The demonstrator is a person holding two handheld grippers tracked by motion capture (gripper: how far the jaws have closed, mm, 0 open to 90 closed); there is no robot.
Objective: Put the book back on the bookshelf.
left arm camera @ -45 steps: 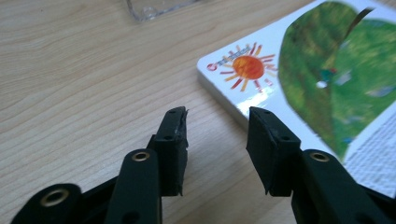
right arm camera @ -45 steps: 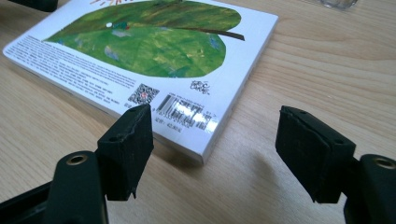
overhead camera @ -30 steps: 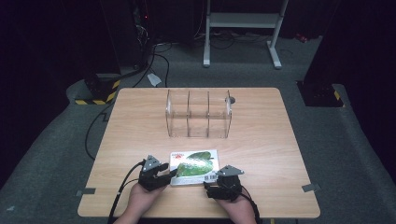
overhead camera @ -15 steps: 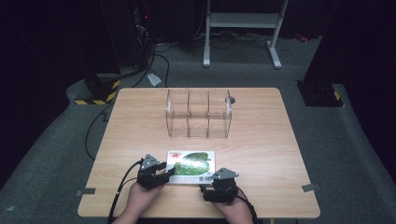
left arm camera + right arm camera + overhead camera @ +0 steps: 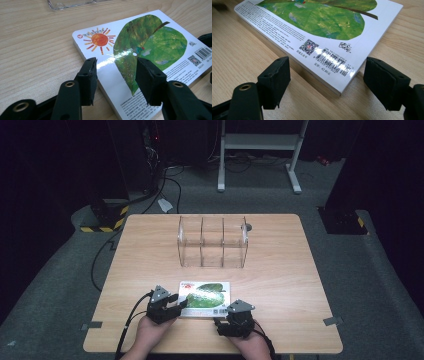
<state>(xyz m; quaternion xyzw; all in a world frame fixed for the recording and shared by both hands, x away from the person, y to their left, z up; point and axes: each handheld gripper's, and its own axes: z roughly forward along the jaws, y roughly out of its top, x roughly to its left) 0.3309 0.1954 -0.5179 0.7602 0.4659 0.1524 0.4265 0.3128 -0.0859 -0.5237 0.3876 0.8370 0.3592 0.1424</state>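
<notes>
A white board book (image 5: 205,297) with a green leaf and an orange sun on its cover lies flat near the table's front edge. My left gripper (image 5: 177,303) is at its near left corner. In the left gripper view the book's (image 5: 150,45) edge lies between the jaws of that gripper (image 5: 116,72), which have just been closing. One pad is beside the edge and the other over the cover, neither pressing. My right gripper (image 5: 226,312) is at the near right corner. Its (image 5: 327,65) jaws stand wide around the barcode corner of the book (image 5: 324,22) without touching it.
A clear acrylic organizer (image 5: 212,242) with three compartments stands at the middle back of the wooden table (image 5: 280,270), and a small dark round object (image 5: 248,226) lies by its right end. Cables trail off the table's left side. A metal stand (image 5: 260,142) is on the floor behind.
</notes>
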